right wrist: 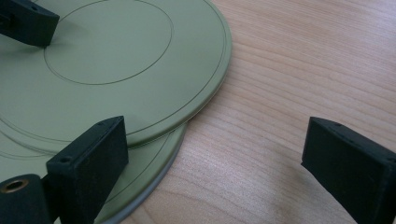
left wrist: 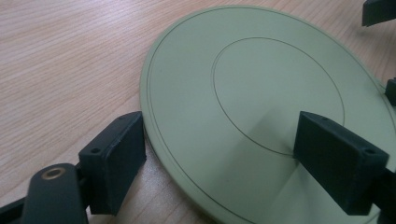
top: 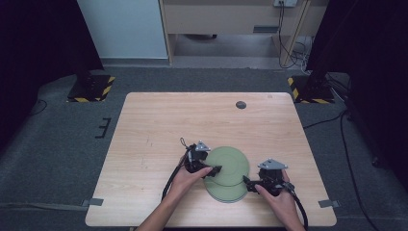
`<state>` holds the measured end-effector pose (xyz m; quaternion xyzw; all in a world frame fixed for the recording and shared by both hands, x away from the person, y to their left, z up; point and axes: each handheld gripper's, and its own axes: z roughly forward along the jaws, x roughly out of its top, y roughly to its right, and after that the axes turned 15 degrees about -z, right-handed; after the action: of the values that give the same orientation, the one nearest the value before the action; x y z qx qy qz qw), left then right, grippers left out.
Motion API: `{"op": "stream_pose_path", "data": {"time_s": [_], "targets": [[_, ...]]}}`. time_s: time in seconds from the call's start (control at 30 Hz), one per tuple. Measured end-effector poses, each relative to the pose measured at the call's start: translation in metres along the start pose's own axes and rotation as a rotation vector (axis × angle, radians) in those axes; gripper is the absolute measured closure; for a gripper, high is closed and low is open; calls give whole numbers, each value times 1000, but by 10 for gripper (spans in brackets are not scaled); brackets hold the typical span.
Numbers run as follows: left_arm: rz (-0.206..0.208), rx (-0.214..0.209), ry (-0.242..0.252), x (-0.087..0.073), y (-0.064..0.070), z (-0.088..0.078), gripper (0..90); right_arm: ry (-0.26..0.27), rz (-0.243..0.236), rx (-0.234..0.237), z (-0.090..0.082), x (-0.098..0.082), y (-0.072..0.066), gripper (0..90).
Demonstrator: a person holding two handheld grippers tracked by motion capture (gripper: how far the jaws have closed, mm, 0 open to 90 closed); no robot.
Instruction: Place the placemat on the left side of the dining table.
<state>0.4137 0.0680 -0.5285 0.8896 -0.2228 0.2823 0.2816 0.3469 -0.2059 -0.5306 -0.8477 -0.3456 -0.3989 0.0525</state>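
Note:
Two pale green plates lie stacked and offset on the wooden table (top: pixel 159 125), the upper plate (top: pixel 230 161) shifted back over the lower plate (top: pixel 226 193). My left gripper (top: pixel 216 169) stands open at the upper plate's left rim. In the left gripper view (left wrist: pixel 226 163) one jaw is beside the rim on the wood and the other hovers over the upper plate (left wrist: pixel 261 70). My right gripper (top: pixel 246 181) is open at the plates' right edge. In the right gripper view (right wrist: pixel 217 172) one jaw sits over the lower plate (right wrist: pixel 154 158) and upper plate (right wrist: pixel 116 70), the other over bare wood.
A small grey round cap (top: pixel 241 104) is set into the table near its back edge. Black stands on yellow-striped bases (top: pixel 91 86) (top: pixel 310 89) flank the table's back corners. Grey tape tabs (top: pixel 95 202) mark the front corners. Carpet surrounds the table.

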Motion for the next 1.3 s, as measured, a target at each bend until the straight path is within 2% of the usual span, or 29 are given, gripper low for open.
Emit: {"op": "stream_pose_path", "data": {"time_s": [0.07, 0.13, 0.3, 0.37, 0.4, 0.47, 0.57, 0.6, 0.7, 0.73, 0.77, 0.8, 0.83, 0.87, 0.9, 1.0, 1.1, 1.2, 1.23, 1.27, 1.3], "targets": [[-3, -1, 0, 0, 0, 0, 161, -1, 4, 1, 0, 0, 0, 66], [-40, 7, 8, 1, -2, -3, 235, -4, 8, -2, 1, 0, 0, 52], [-47, 12, 52, 4, 0, -11, 331, -6, 12, -7, 1, 1, 0, 43], [-54, 3, 88, 7, 3, -17, 354, -6, 13, -9, 1, 1, 0, 41], [-54, -7, 119, 9, 7, -23, 411, -6, 12, -10, 1, 1, 0, 40], [-53, -21, 135, 10, 8, -26, 442, -6, 12, -11, 1, 1, 0, 39], [-52, -55, 164, 12, 12, -31, 544, -7, 12, -10, 2, 1, 0, 34], [-39, -75, 162, 12, 15, -31, 598, -8, 12, -11, 2, 1, 0, 33], [-21, -86, 146, 12, 17, -30, 643, -8, 12, -13, 2, 1, 0, 33], [-17, -94, 106, 11, 18, -26, 658, -8, 11, -13, 2, 1, 0, 32], [-17, -94, 106, 11, 18, -26, 662, -8, 11, -13, 2, 1, 0, 32], [8, -39, 97, 10, 20, -23, 676, -8, 10, -12, 2, 1, 0, 32], [8, -39, 97, 10, 20, -23, 709, -8, 10, -12, 2, 1, 0, 32], [19, -24, 122, 10, 21, -25, 709, -8, 10, -13, 2, 1, 0, 32], [18, -29, 131, 10, 22, -26, 730, -7, 6, -13, 2, 1, 0, 33], [27, -19, 137, 11, 24, -27, 739, -6, 5, -14, 2, 1, 0, 35], [17, -15, 131, 11, 22, -26, 759, -5, 9, -15, 2, 1, 0, 39], [-34, -52, 140, 11, 18, -28, 777, -4, 14, -10, 1, 1, 0, 54], [-34, -52, 140, 11, 18, -28, 786, -4, 14, -10, 1, 1, 0, 54], [-53, -64, 145, 11, 18, -29, 786, 0, 15, -11, 1, 1, 1, 59], [-56, -72, 152, 12, 18, -30, 803, 1, 35, -17, -1, 0, 5, 57]]}}
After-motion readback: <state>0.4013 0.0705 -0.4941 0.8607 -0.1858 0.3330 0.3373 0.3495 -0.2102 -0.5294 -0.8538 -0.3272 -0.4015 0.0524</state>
